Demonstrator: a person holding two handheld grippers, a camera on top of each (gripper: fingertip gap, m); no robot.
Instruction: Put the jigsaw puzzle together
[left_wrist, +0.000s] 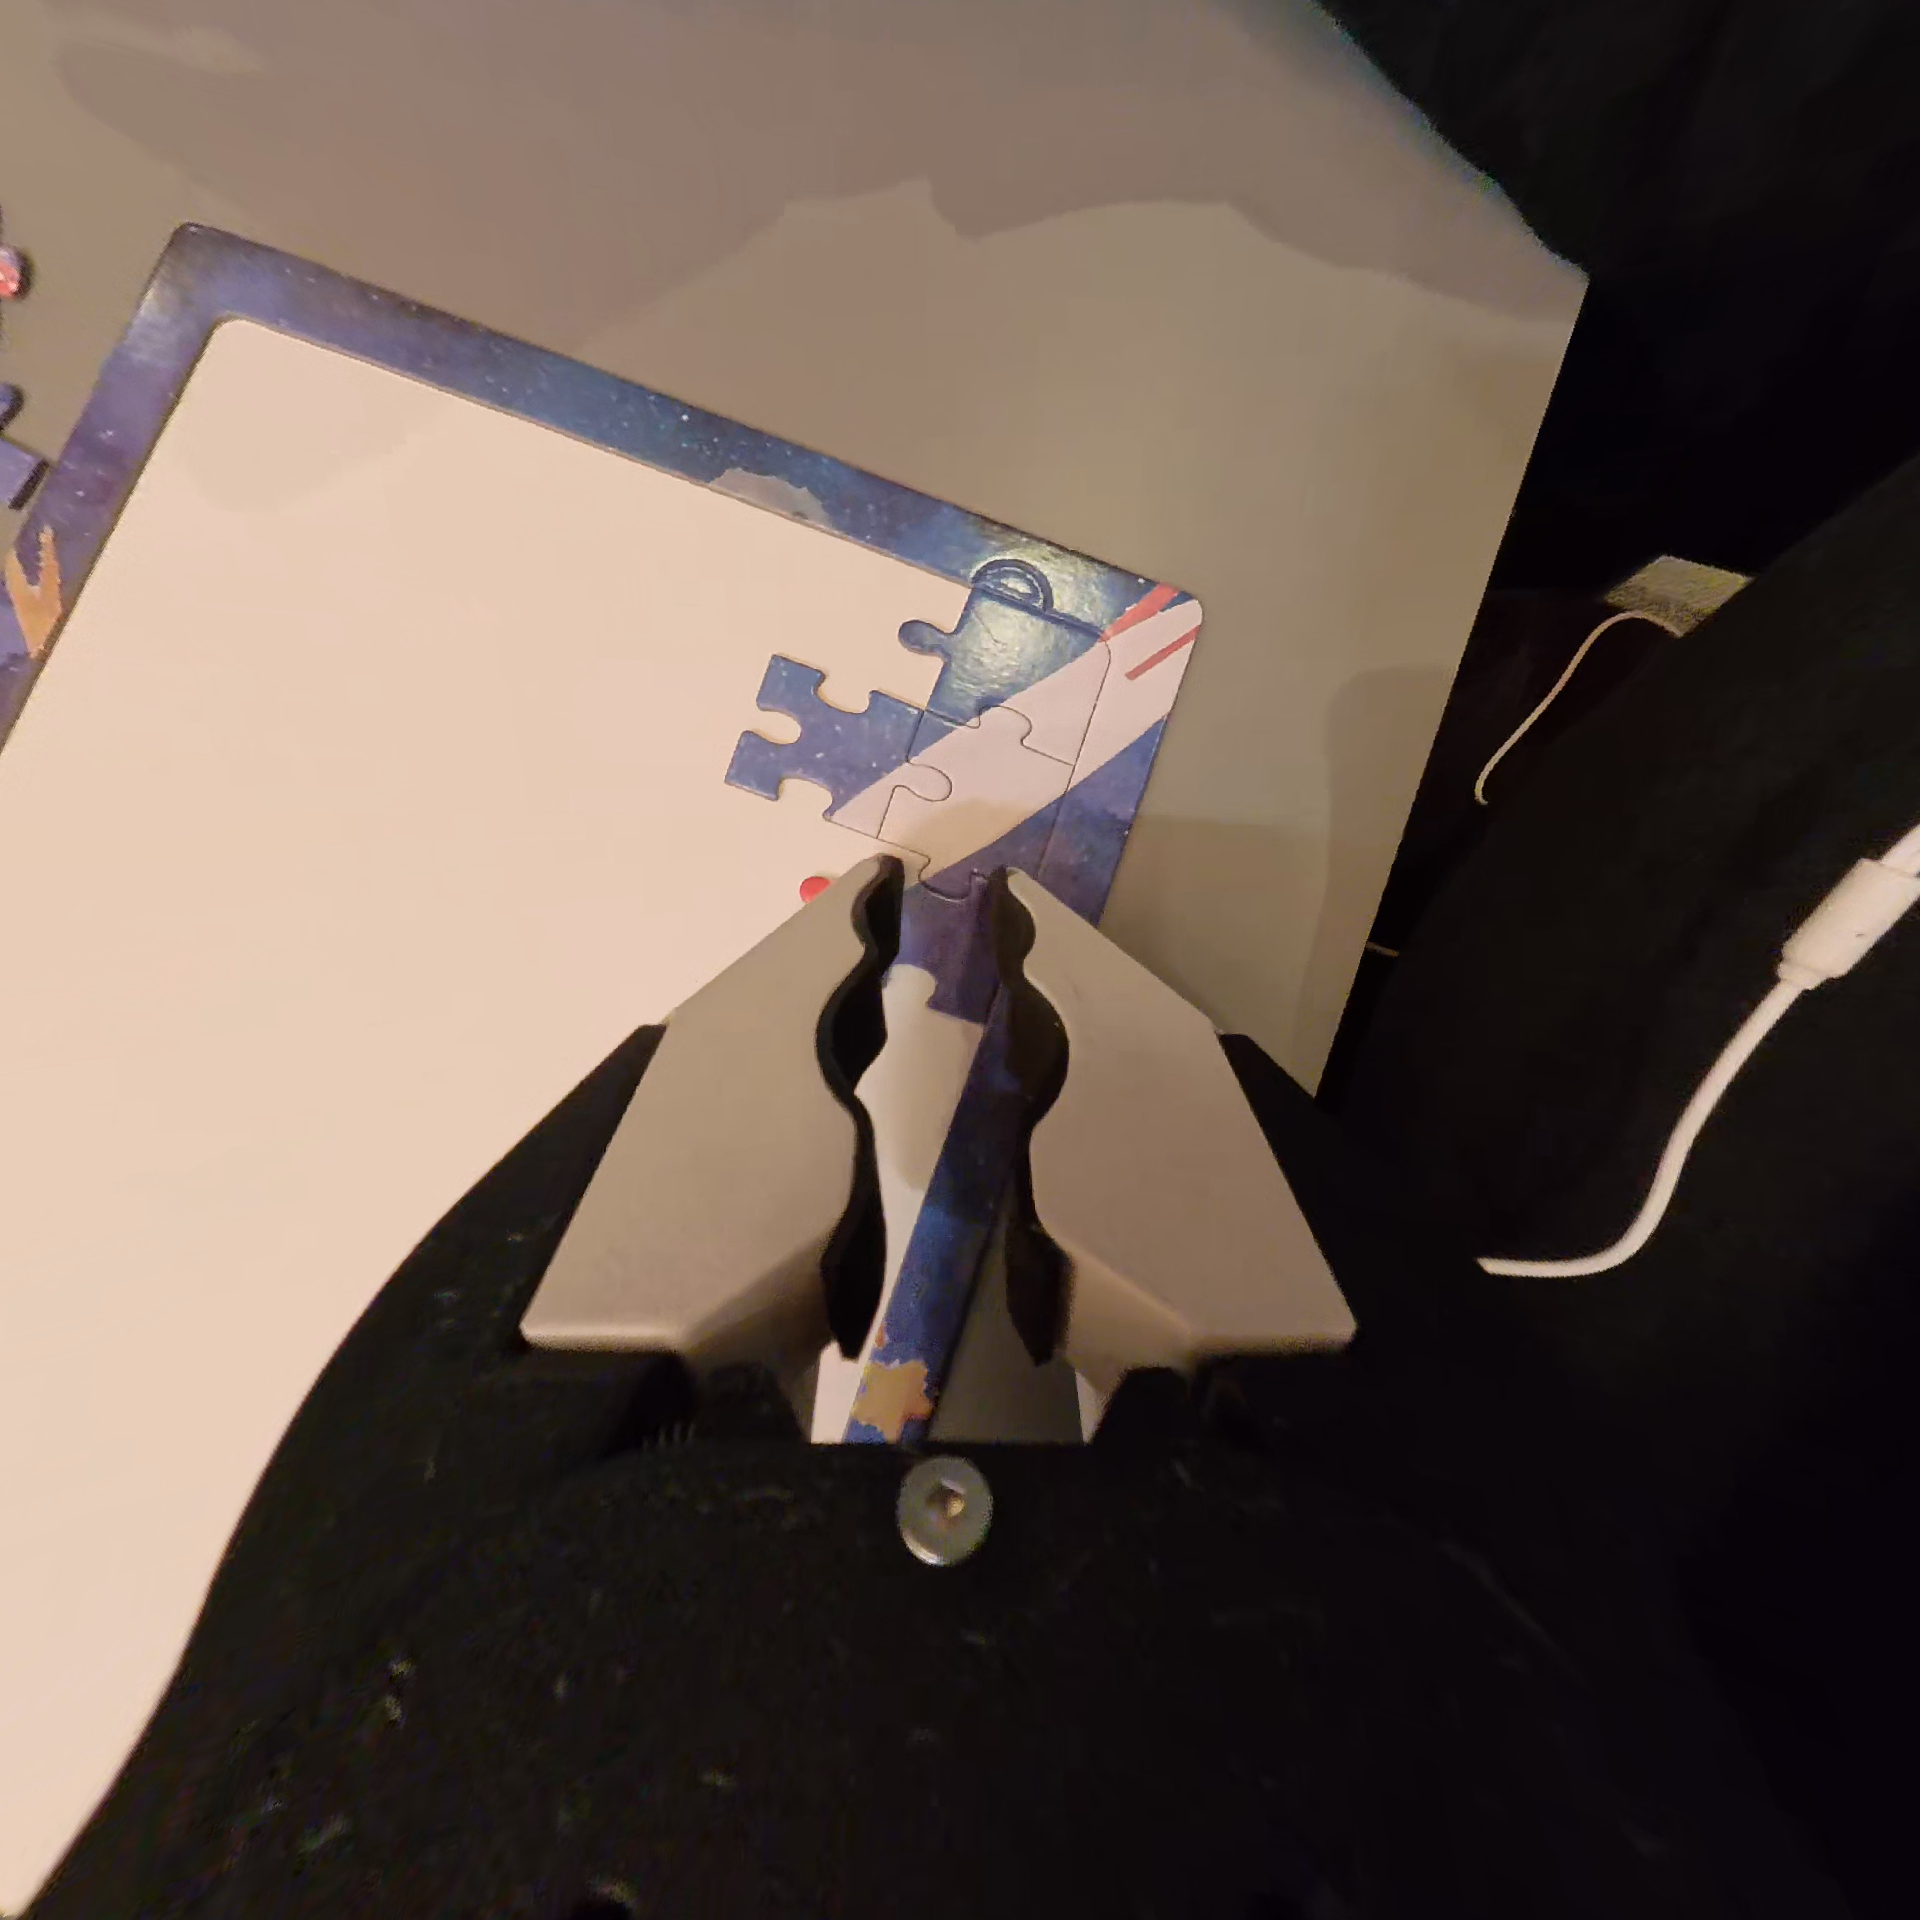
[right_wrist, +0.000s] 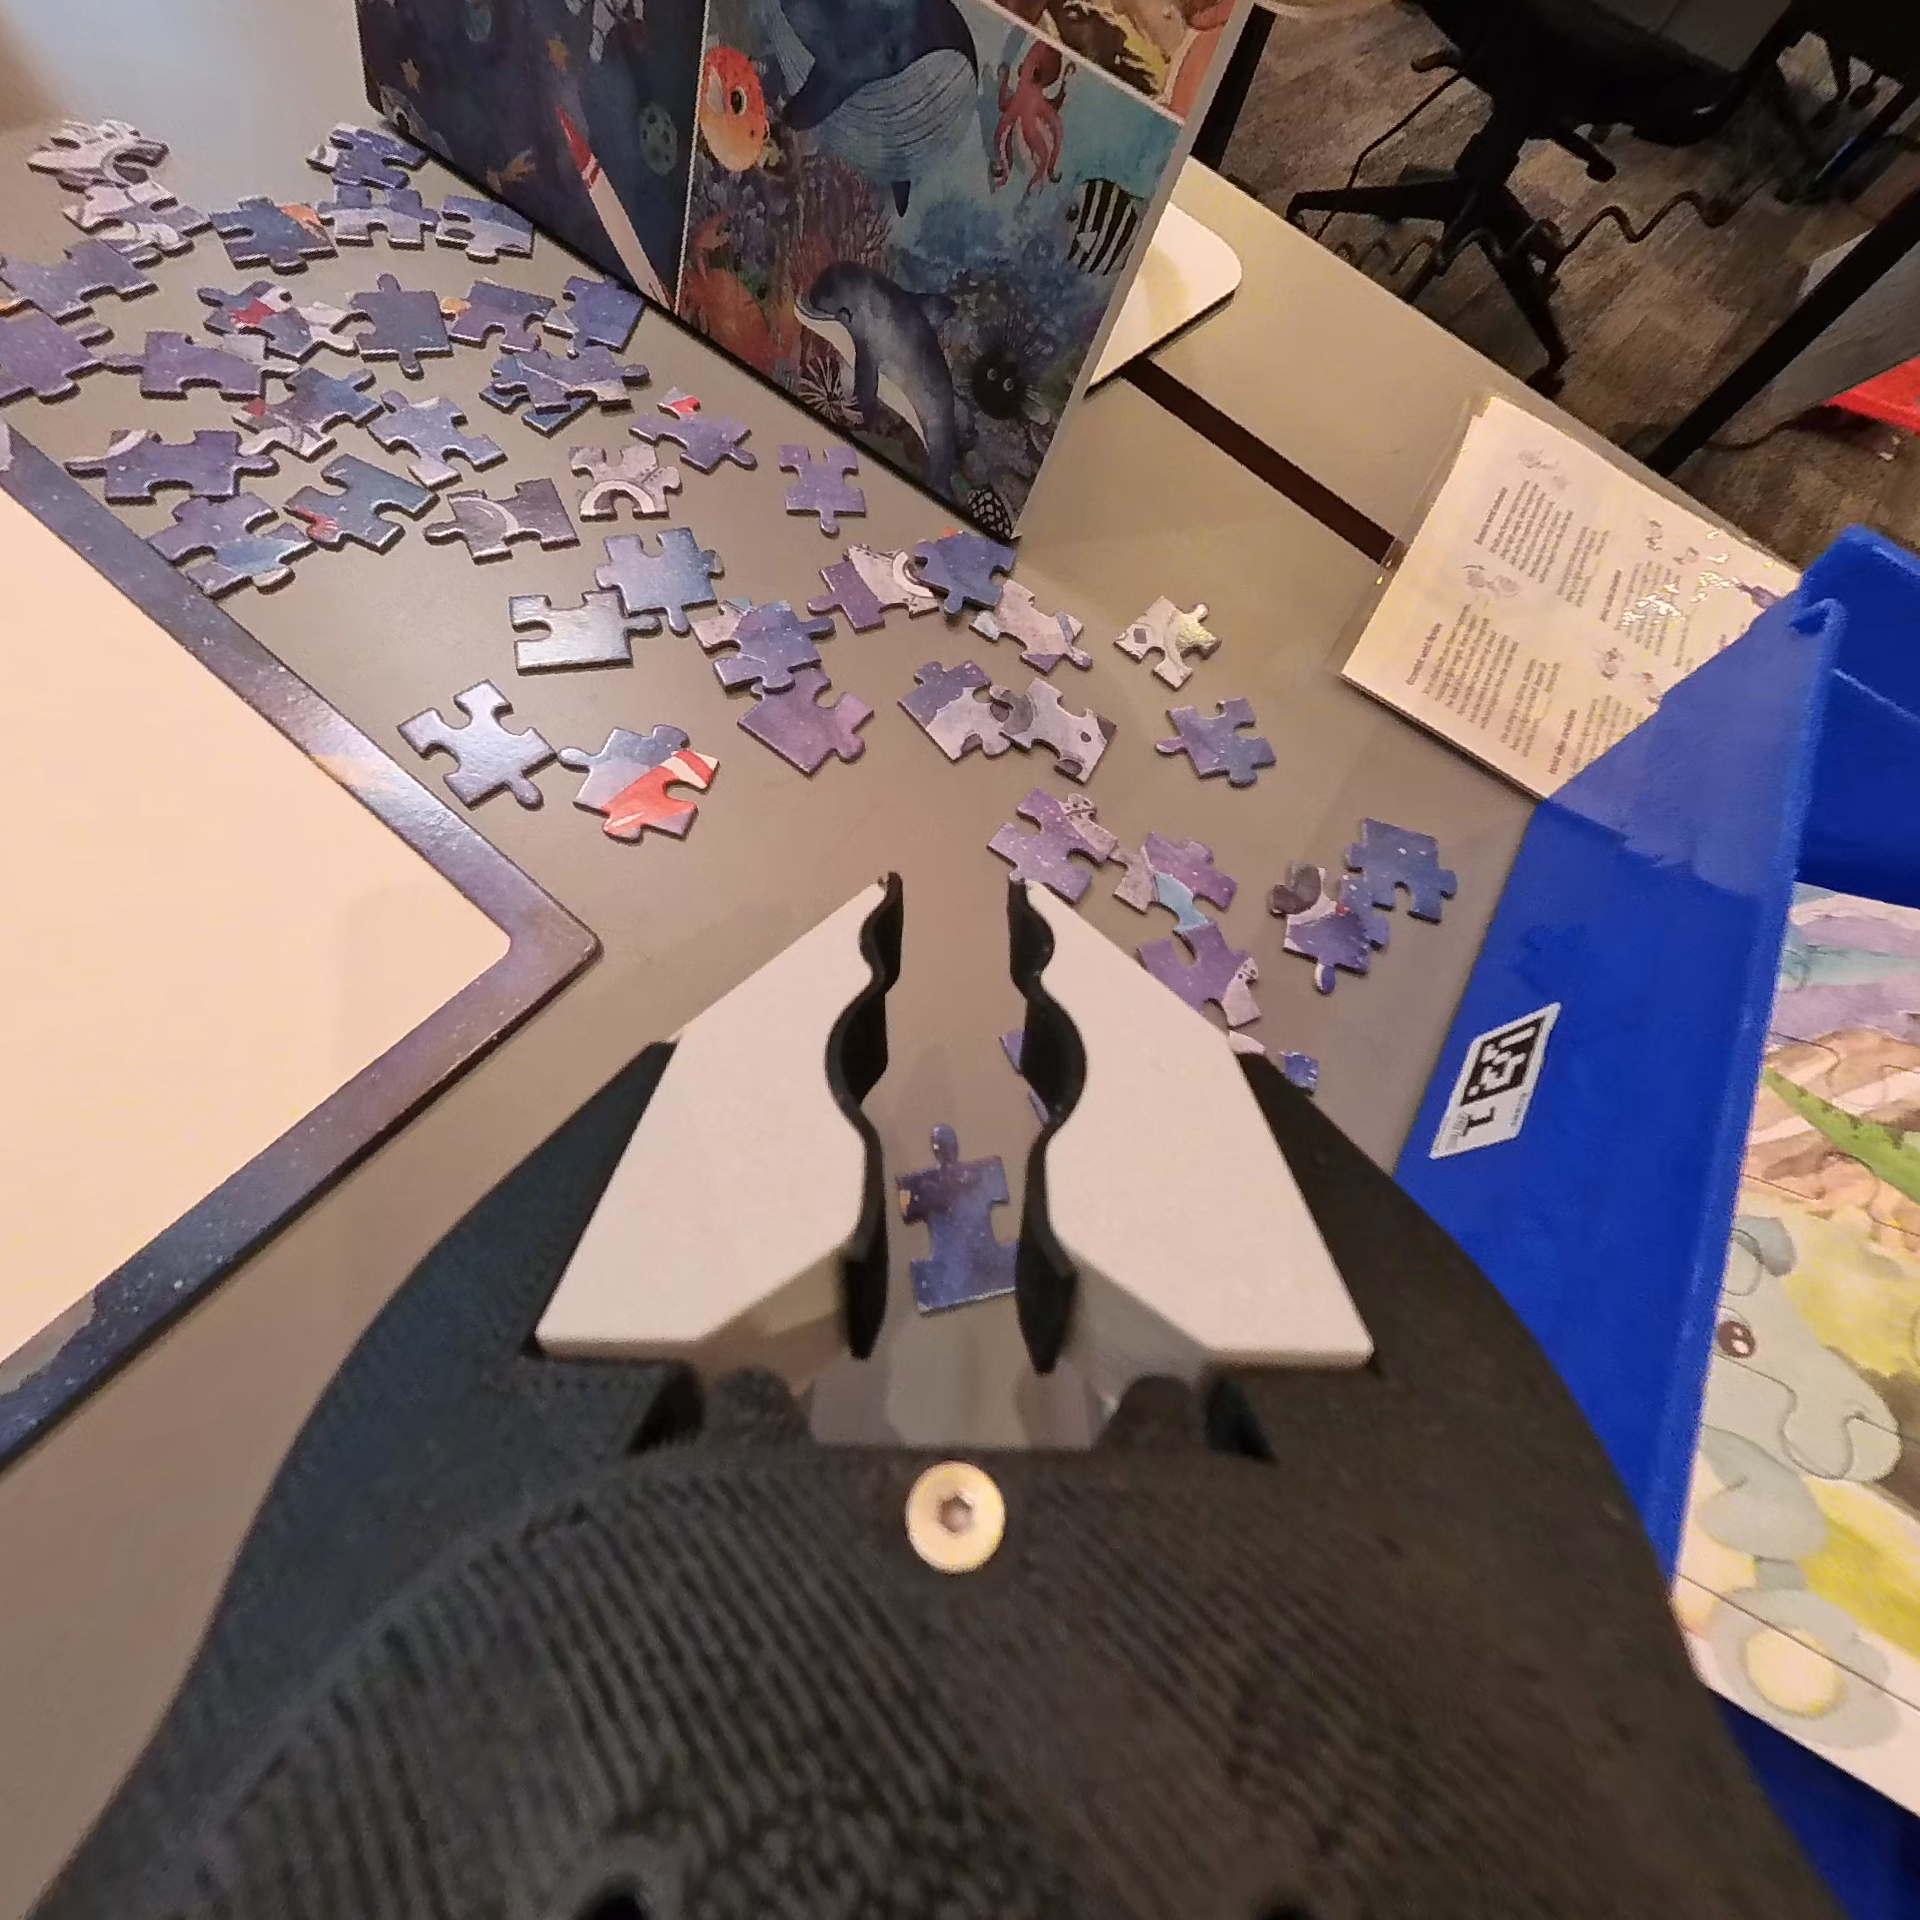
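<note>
The puzzle tray (left_wrist: 623, 405) has a dark blue starry frame and a white inside. Several joined pieces (left_wrist: 987, 727) sit in its far right corner. My left gripper (left_wrist: 943, 881) hovers over the tray's right edge, just below those pieces, with its jaws slightly apart and nothing between them; it covers part of a further piece. In the right wrist view, many loose blue pieces (right_wrist: 665, 577) lie scattered on the grey table beside the tray (right_wrist: 416, 821). My right gripper (right_wrist: 954, 888) is open above the table, and one blue piece (right_wrist: 956, 1221) shows on the table through its gap.
A picture-covered puzzle box (right_wrist: 831, 208) stands at the back. A blue bin (right_wrist: 1621, 935) holding another puzzle is close on the right. A printed sheet (right_wrist: 1538, 592) lies behind it. A white cable (left_wrist: 1704, 1101) lies on dark cloth past the table's right edge. There is about 30 cm between the tips of the two grippers.
</note>
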